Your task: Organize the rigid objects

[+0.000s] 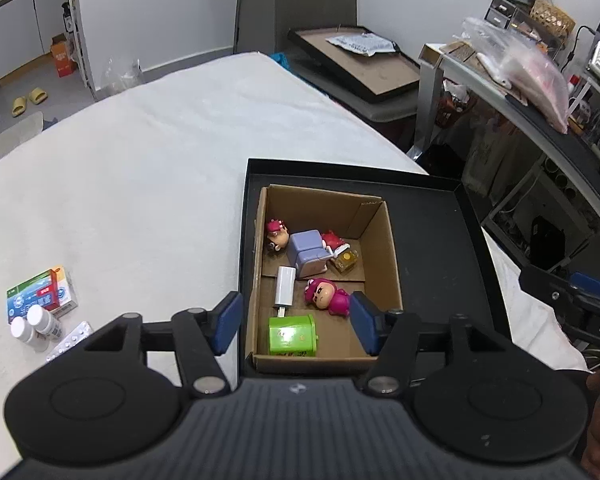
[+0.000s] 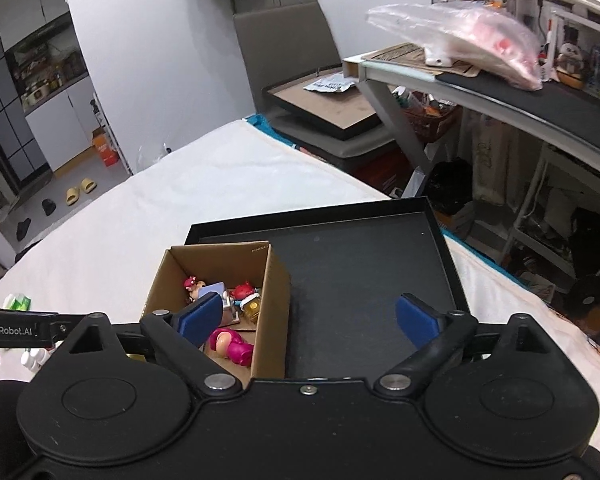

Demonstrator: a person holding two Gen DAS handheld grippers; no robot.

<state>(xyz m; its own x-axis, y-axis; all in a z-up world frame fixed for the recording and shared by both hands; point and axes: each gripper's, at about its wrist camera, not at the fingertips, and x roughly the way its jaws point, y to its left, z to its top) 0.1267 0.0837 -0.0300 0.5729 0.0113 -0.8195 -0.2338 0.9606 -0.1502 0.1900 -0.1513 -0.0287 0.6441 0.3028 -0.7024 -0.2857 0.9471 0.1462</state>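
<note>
1. Left gripper (image 1: 293,318): blue-padded jaws apart, nothing between the pads, hovering above the near end of the brown cardboard box (image 1: 384,240).
2. Right gripper (image 2: 309,318): jaws spread wide, empty, over the box's right wall and the black shallow tray (image 2: 364,264).
3. Box sits in the tray's left part, on the white cloth-covered table (image 1: 140,160).
4. Box contents: green plastic bin-shaped toy (image 1: 293,335), magenta hooded figurine (image 1: 327,295), white rectangular charger block (image 1: 285,288), lilac block toy (image 1: 310,254), red-capped figurine (image 1: 277,234), small amber bottle (image 1: 346,260).
5. Left on the table, outside the tray: medicine cartons (image 1: 42,294), 2 white-capped bottles (image 1: 32,325), silver blister strip (image 1: 69,340).
</note>
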